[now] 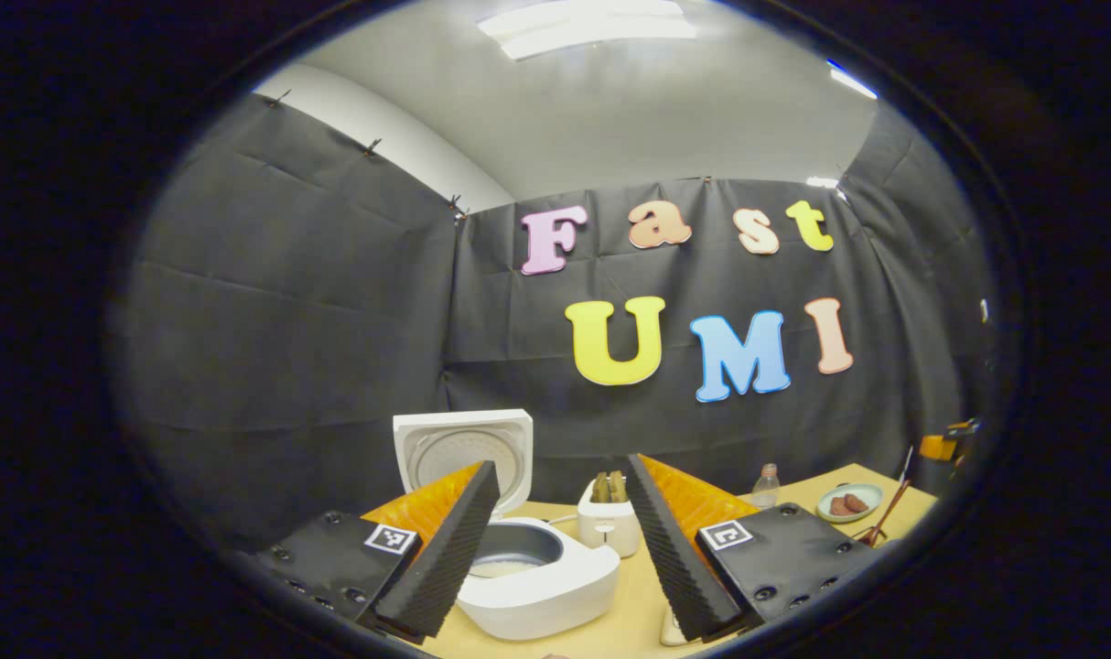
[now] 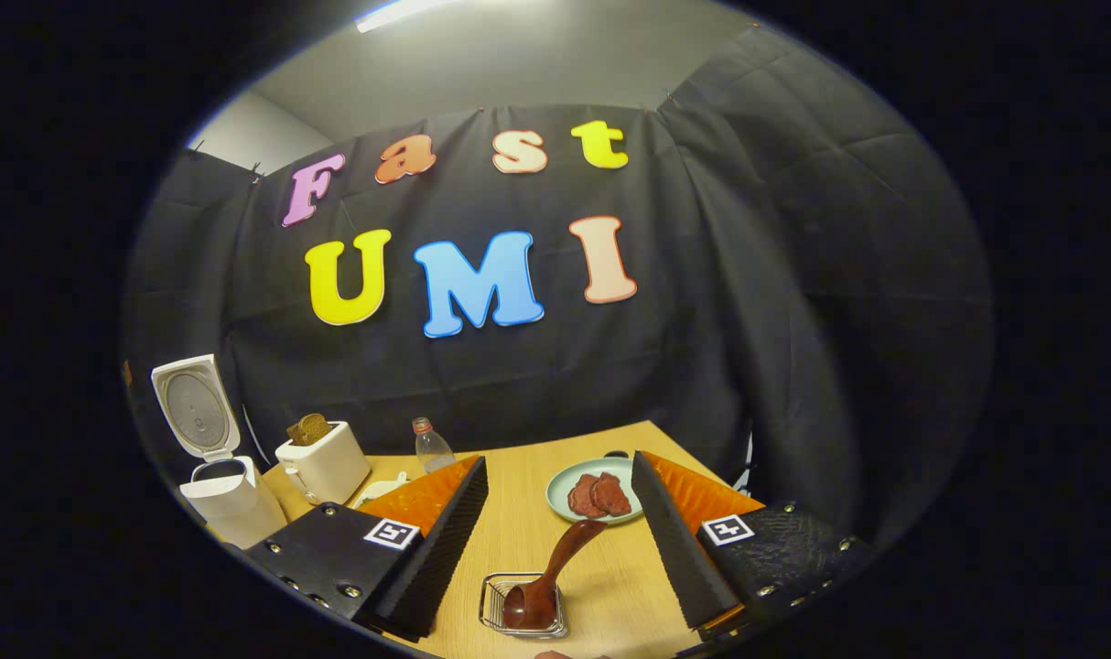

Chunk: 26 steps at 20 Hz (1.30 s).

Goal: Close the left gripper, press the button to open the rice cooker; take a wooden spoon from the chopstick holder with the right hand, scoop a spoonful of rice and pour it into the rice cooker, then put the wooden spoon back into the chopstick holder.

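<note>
Right gripper view shows my right gripper [image 2: 560,540] with its jaws wide and nothing between them. The wooden spoon [image 2: 555,572] stands directly ahead of it, in the gap between my two fingers and a little below them. Its bowl is down inside the chopstick holder [image 2: 523,606], a small wire basket on the table [image 2: 519,513], and its handle goes up and leans away from me toward the plate [image 2: 560,485] with the reddish pieces. So the long axis of the spoon lies almost along my line of sight, tilted upward and slightly to the right. I judge that the right hand is the nearer one by far, and I should come forward and down so the fingers close on the handle from both sides. The plate sits just behind the handle tip, so I must not push too far.

Left gripper view shows my left gripper [image 1: 565,540], also open wide and empty, hanging above the rice cooker [image 1: 537,577]. The lid [image 1: 464,448] is already standing up and the inner pot is open. Behind it is a toaster [image 1: 608,522] with bread and a small bottle [image 1: 766,485]. These stand well apart from the spoon, so I see nothing blocking the way to it.
</note>
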Each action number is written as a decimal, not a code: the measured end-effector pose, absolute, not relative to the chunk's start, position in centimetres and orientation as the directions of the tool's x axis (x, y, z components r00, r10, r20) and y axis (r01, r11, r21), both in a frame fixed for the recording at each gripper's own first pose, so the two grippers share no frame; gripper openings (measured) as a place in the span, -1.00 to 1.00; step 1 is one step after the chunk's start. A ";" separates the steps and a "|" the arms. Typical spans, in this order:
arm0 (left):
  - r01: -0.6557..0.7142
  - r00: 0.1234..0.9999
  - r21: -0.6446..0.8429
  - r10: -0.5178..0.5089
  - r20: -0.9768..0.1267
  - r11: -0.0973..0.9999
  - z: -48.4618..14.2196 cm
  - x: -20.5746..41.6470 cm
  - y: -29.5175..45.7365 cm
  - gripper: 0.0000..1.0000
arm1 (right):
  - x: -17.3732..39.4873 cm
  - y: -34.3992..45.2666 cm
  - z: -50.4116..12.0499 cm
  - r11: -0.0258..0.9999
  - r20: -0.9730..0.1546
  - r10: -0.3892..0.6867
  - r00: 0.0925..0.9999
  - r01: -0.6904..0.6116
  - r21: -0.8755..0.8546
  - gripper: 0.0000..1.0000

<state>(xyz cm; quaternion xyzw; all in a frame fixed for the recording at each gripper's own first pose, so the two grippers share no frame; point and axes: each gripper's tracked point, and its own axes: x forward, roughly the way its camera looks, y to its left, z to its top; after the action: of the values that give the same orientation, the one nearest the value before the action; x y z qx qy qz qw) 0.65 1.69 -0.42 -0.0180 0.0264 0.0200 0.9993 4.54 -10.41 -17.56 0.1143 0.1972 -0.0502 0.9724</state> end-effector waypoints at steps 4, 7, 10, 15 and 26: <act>-0.056 0.998 -0.039 0.054 -0.035 0.998 1.3 -0.3 2.0 0.93 | 4.8 -10.1 -22.0 0.958 -0.501 -0.024 0.865 0.163 0.235 0.93; -0.084 0.996 0.021 0.084 -0.033 0.996 1.3 -1.4 2.8 0.90 | 4.9 -9.6 -25.0 0.947 -0.573 0.007 0.820 0.178 0.266 0.93; -0.111 0.992 0.064 0.114 -0.054 0.992 0.6 -2.1 3.5 0.90 | 4.8 -9.2 -27.6 0.927 -0.638 0.033 0.769 0.214 0.307 0.93; -0.136 0.987 0.044 0.139 -0.076 0.990 0.6 -2.7 4.5 0.93 | 4.8 -7.6 -30.6 0.893 -0.719 0.105 0.687 0.254 0.373 0.48; -0.131 0.989 0.052 0.134 -0.059 0.990 0.5 -2.7 6.3 0.93 | 3.0 -6.5 -28.3 0.904 -0.694 0.105 0.712 0.222 0.365 -0.72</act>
<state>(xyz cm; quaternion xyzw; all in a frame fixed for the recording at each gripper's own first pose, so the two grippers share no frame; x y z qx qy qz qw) -2.72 6.34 0.47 0.0242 0.0313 0.0666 0.9970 2.98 -6.45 -28.28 0.2165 0.3780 -0.0325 0.8995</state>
